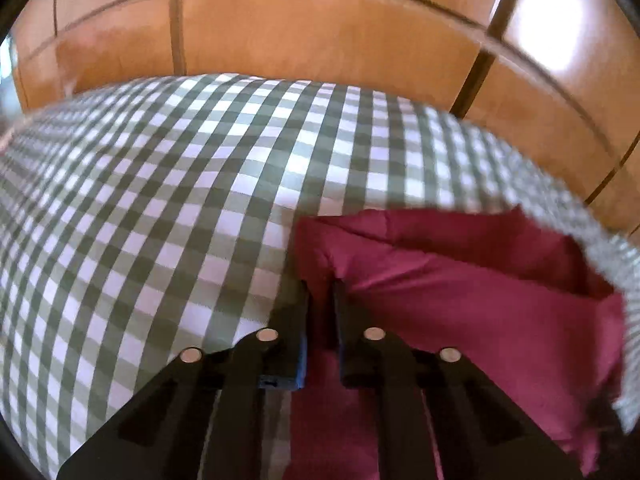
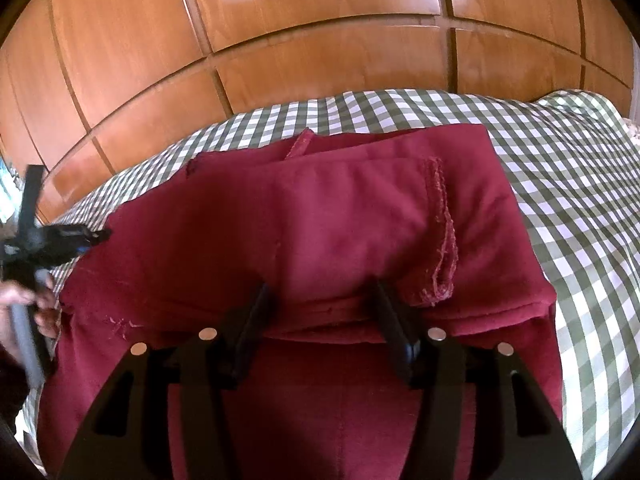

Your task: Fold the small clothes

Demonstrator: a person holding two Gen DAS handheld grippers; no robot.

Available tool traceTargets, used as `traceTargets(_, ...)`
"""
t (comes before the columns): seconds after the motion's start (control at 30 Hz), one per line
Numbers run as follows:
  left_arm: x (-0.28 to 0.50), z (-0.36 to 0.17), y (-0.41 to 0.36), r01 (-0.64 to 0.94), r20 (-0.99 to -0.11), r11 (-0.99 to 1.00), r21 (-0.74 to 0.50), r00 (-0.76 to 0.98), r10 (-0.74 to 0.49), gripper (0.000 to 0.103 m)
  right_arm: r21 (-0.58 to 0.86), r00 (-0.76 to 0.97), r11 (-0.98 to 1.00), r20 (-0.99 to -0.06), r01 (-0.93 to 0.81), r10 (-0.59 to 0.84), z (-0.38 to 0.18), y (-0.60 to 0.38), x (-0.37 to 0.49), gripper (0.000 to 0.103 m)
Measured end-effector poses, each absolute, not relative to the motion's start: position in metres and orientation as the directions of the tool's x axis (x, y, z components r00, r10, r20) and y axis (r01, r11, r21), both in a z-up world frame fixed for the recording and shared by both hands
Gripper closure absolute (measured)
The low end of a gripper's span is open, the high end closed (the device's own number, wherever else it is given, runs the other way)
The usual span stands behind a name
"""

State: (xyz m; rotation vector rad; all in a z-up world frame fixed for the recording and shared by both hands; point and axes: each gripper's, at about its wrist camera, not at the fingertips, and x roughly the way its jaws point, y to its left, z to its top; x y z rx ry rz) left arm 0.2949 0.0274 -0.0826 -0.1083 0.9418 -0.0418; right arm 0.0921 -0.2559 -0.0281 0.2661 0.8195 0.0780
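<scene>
A dark red garment (image 2: 340,208) lies folded on a green-and-white checked cover (image 2: 580,220), a stitched hem showing on its top layer. My right gripper (image 2: 320,292) is open, its two fingers set wide on the fold at the garment's near edge, pinching nothing. In the left wrist view the red garment (image 1: 460,300) fills the lower right. My left gripper (image 1: 323,292) is at its left corner, jaws nearly together with a strip of red cloth between the pads. From the right wrist view, the left gripper (image 2: 94,236) touches the garment's left edge.
Wooden wardrobe doors (image 2: 320,20) rise right behind the checked cover (image 1: 160,200). A person's hand (image 2: 44,308) grips the left tool's grey handle at the left edge. The cover bunches up at the far right in the left wrist view.
</scene>
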Motion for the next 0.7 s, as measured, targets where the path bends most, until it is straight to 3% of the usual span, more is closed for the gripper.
traceTargets(0.13,0.282,-0.068,0.017,-0.022,-0.793,1.0,-0.02,0.609,-0.003,0.087,0.264,0.682,0.964,-0.711,0.033,0.171,-0.028,-0.256,0.092,0.047)
traceTargets(0.27,0.25,-0.05,0.014,0.001,-0.763,1.0,-0.029,0.646,-0.023,0.085,0.264,0.681,0.964,-0.711,0.032,0.172,-0.028,-0.256,0.092,0.046)
traceTargets(0.33,0.23,-0.044,0.006,0.032,-0.744,0.999,-0.03,0.667,-0.043,0.06,0.261,0.681,0.965,-0.712,0.032,0.17,-0.028,-0.256,0.092,0.046)
traceTargets(0.4,0.215,-0.041,-0.003,0.06,-0.726,0.998,-0.027,0.685,-0.061,0.051,0.257,0.678,0.966,-0.715,0.03,0.17,-0.028,-0.256,0.093,0.045)
traceTargets(0.47,0.196,-0.038,-0.01,0.096,-0.709,0.995,-0.015,0.7,-0.078,0.051,0.243,0.673,0.969,-0.722,0.031,0.16,-0.025,-0.254,0.093,0.04)
traceTargets(0.53,0.186,-0.034,-0.016,0.12,-0.697,0.993,-0.009,0.711,-0.092,0.051,0.229,0.659,0.973,-0.735,0.02,0.16,-0.018,-0.249,0.093,0.026)
traceTargets(0.7,0.169,-0.027,-0.03,0.169,-0.672,0.985,0.014,0.731,-0.116,0.051,0.229,0.679,0.973,-0.718,0.024,0.152,0.005,-0.246,0.09,0.024)
